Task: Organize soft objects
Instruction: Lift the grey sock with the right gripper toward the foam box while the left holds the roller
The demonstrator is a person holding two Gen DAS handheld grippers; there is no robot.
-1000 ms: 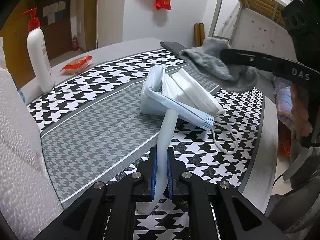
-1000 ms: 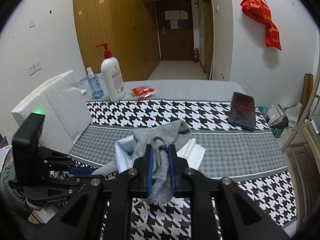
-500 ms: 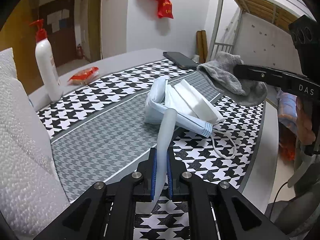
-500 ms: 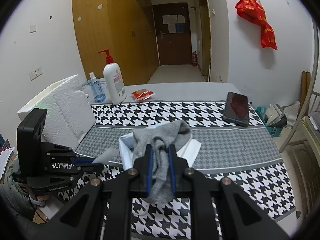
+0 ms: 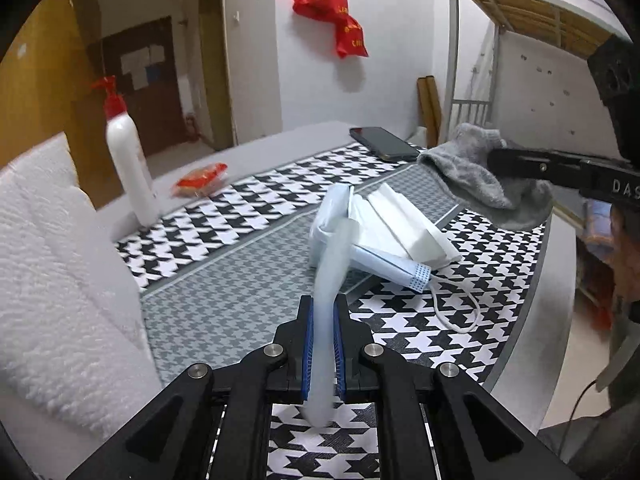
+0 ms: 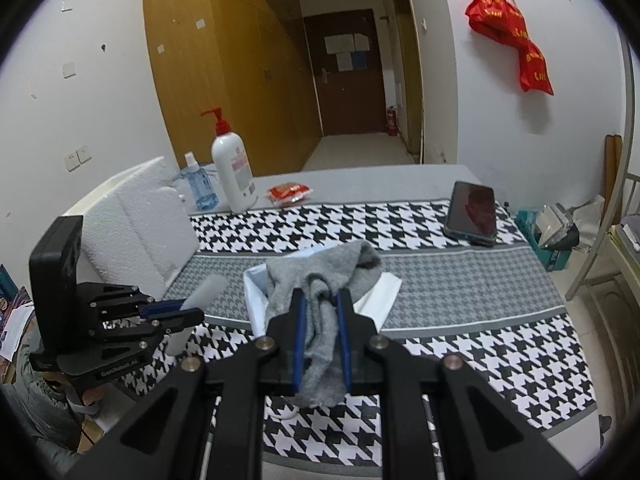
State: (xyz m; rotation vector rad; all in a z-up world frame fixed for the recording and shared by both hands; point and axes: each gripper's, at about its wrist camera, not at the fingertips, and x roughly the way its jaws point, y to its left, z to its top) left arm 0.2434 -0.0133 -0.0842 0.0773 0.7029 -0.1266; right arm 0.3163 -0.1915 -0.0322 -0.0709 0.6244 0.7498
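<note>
The left gripper is clamped on a pale blue strip that runs forward to the folded face masks lying mid-tabletop on the grey band of the houndstooth cloth. The right gripper pinches a grey sock, held off the cloth above the masks. A white foam block stands along the left edge. Farther back, a pump bottle and red packet sit near the far edge, and a phone toward the far right corner.

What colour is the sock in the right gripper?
Grey; the sock shows best in the right wrist view, clamped in the right gripper.
</note>
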